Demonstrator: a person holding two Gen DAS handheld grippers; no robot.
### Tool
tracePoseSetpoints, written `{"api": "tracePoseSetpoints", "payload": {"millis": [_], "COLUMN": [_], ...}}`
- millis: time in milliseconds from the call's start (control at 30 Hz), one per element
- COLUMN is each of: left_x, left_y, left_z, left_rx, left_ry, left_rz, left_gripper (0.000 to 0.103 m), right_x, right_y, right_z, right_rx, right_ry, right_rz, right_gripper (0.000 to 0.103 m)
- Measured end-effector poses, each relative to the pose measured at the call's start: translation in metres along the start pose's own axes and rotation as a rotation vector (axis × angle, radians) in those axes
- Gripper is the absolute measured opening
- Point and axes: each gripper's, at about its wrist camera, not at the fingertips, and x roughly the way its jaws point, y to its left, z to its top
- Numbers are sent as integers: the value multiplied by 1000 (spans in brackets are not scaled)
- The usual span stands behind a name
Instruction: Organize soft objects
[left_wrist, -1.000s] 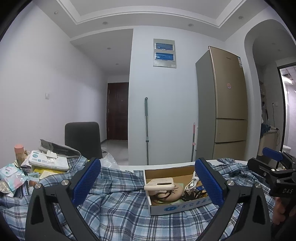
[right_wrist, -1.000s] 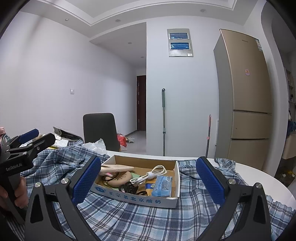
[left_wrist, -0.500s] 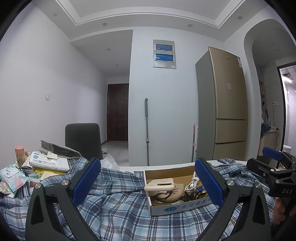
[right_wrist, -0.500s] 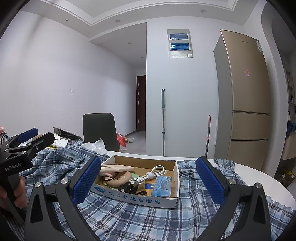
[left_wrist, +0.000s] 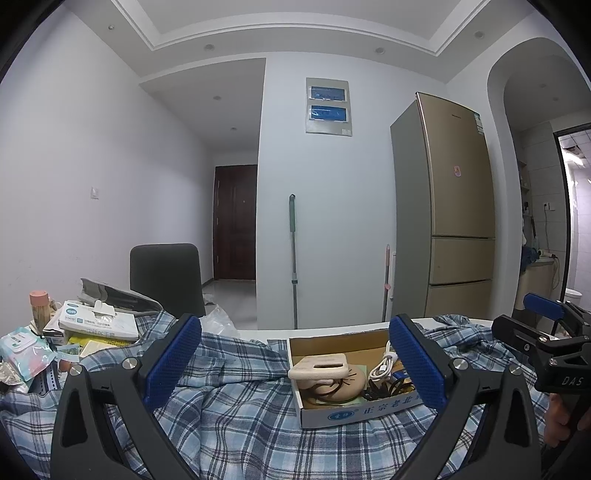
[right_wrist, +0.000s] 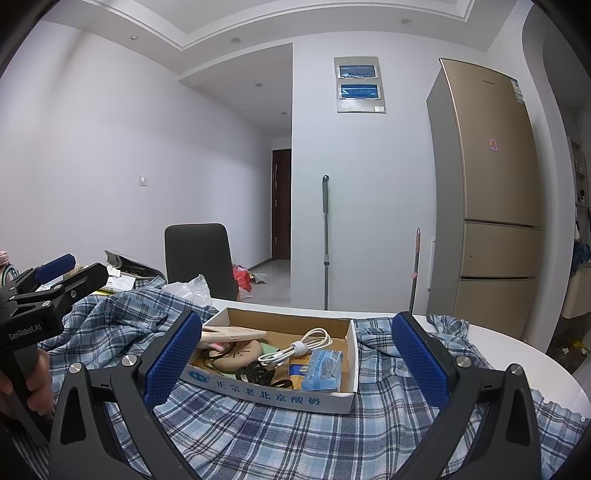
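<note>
A blue and white plaid shirt (left_wrist: 240, 413) (right_wrist: 258, 435) lies spread and rumpled over a white round table (right_wrist: 517, 350). On the shirt stands a shallow cardboard box (left_wrist: 354, 411) (right_wrist: 280, 391) holding a white cable (right_wrist: 295, 349), a beige case, hair ties and a blue packet. My left gripper (left_wrist: 295, 365) is open above the shirt, left of the box. My right gripper (right_wrist: 295, 365) is open, its fingers either side of the box's front. Each gripper shows at the edge of the other's view, held by a hand.
Tissue packs (left_wrist: 96, 325), wet wipes (left_wrist: 22, 350) and small clutter crowd the table's left end. A dark chair (right_wrist: 199, 258) stands behind the table. A gold fridge (right_wrist: 491, 199) and two mop handles (right_wrist: 325, 240) are against the far wall.
The left wrist view has dipped very slightly; the clutter at the left sits a little higher in frame. Both grippers stay open and the shirt and box have not moved.
</note>
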Motion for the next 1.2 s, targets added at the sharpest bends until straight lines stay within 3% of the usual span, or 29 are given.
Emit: {"api": "tracePoseSetpoints", "payload": {"millis": [1200], "left_x": [3], "left_y": [1], "left_z": [-2], "left_rx": [3], "left_ry": [14], "left_rz": [5], "left_gripper": [103], "right_x": [-2], "right_y": [0], "right_z": [0], "right_rx": [-2], "right_ry": [-9], "right_rz": [1], "right_gripper": [103]}}
